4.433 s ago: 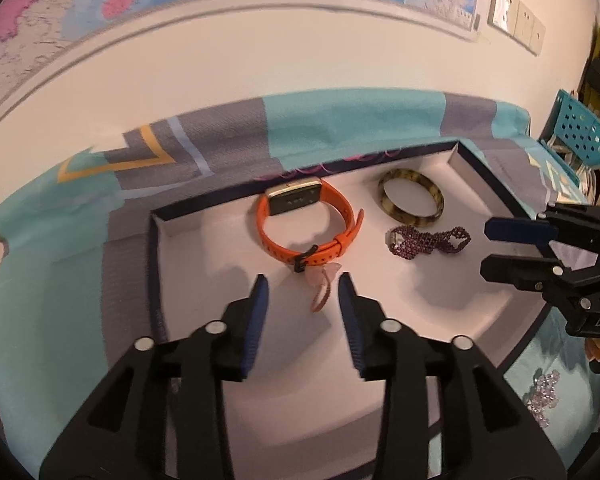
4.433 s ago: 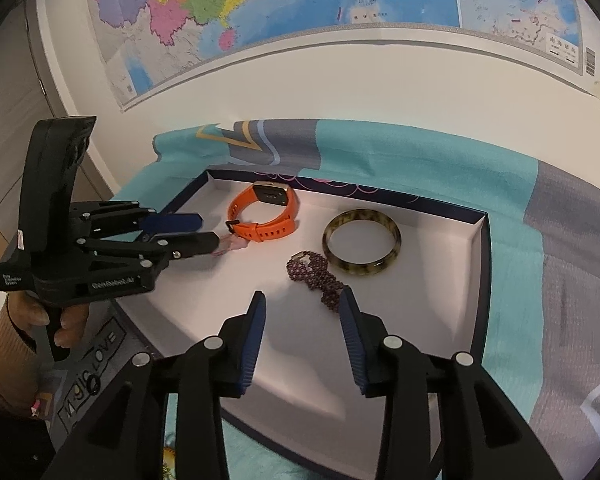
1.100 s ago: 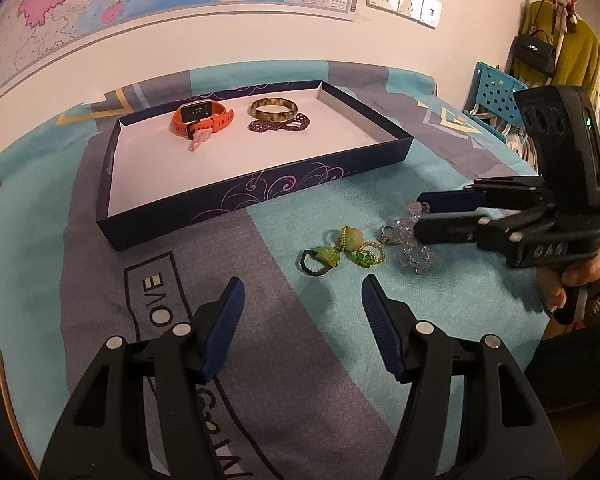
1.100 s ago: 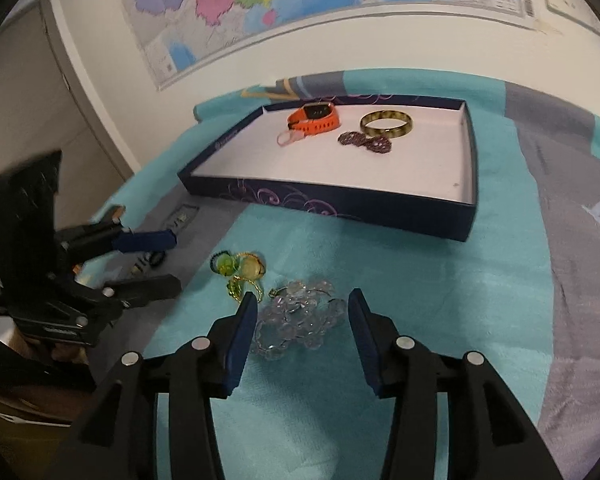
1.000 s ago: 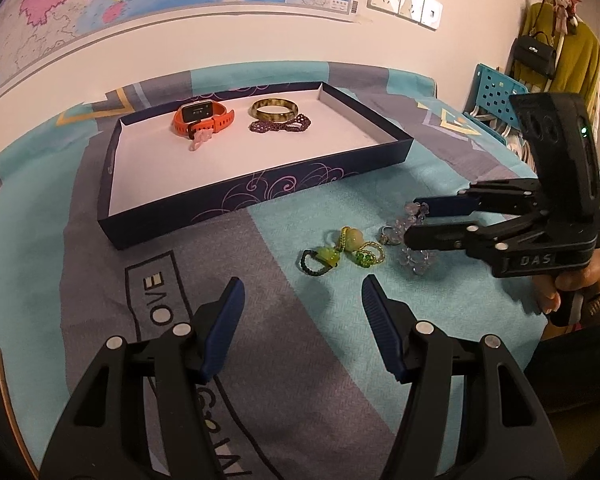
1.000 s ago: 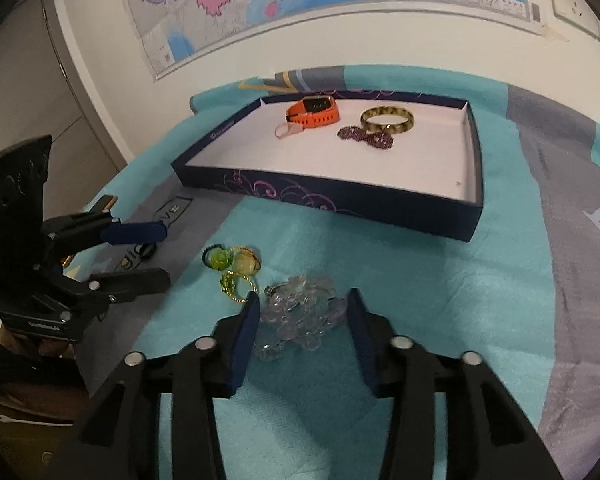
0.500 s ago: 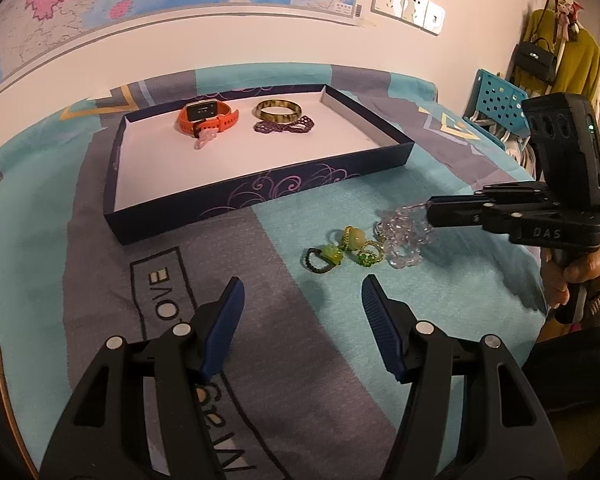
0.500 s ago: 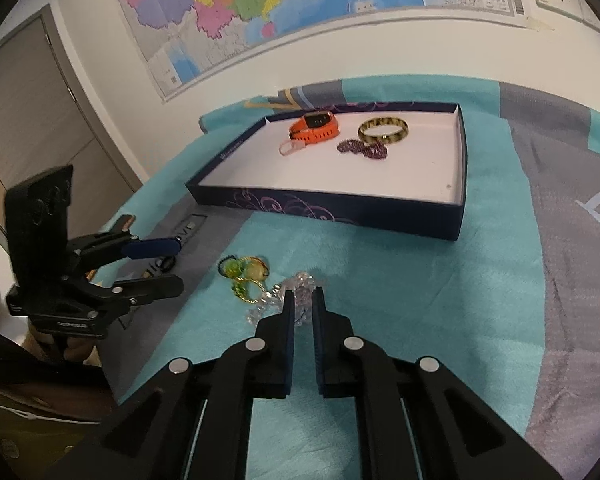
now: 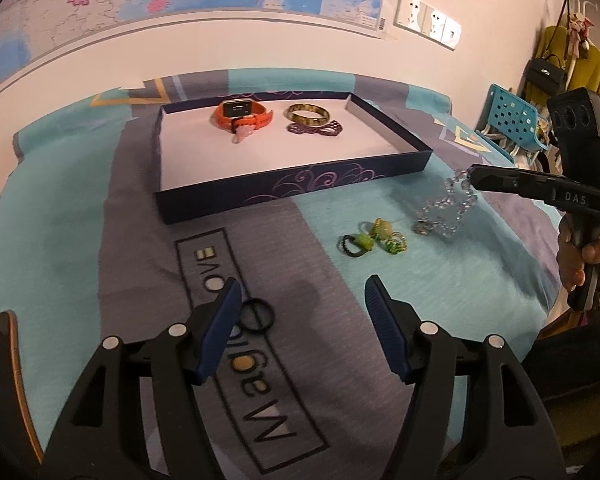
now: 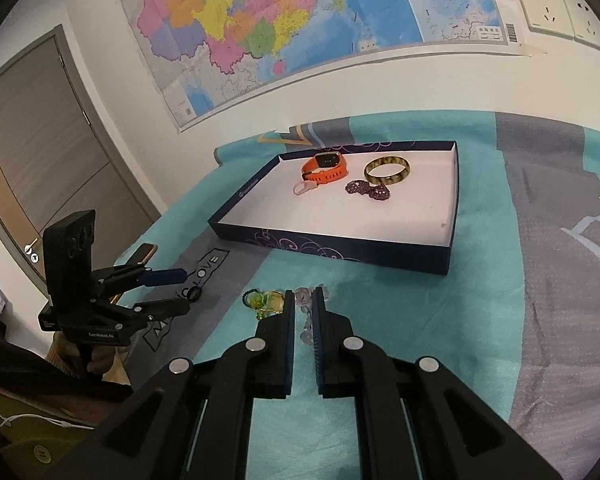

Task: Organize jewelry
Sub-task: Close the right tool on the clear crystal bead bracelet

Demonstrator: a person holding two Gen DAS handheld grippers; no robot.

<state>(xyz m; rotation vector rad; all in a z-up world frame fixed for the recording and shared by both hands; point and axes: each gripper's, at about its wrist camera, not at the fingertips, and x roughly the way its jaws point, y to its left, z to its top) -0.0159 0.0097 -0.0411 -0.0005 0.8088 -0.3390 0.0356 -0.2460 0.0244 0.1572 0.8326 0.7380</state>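
My right gripper (image 10: pixel 302 294) is shut on a clear bead bracelet (image 9: pixel 446 208), which hangs from its tip above the teal cloth. Beside it lie green and yellow rings (image 9: pixel 374 236). A dark blue tray (image 9: pixel 300 188) with a white floor stands behind them. It holds an orange watch (image 9: pixel 242 114), a mottled bangle (image 9: pixel 308 114) and a purple bead bracelet (image 9: pixel 316 129). My left gripper (image 9: pixel 304 284) is low over the grey cloth, its jaws opening with nothing held. A black ring (image 9: pixel 258 314) lies flat by its left fingertip.
A wooden-edged object (image 9: pixel 4 340) sits at the cloth's left edge. A blue perforated basket (image 9: pixel 512 116) and hanging clothes are beyond the right side. The wall with a map runs behind the tray, and a grey door (image 10: pixel 40 152) is at the left.
The right gripper closed on the clear bead bracelet and lifted it off the cloth. The left gripper shifted, bringing the black ring into view by its left finger.
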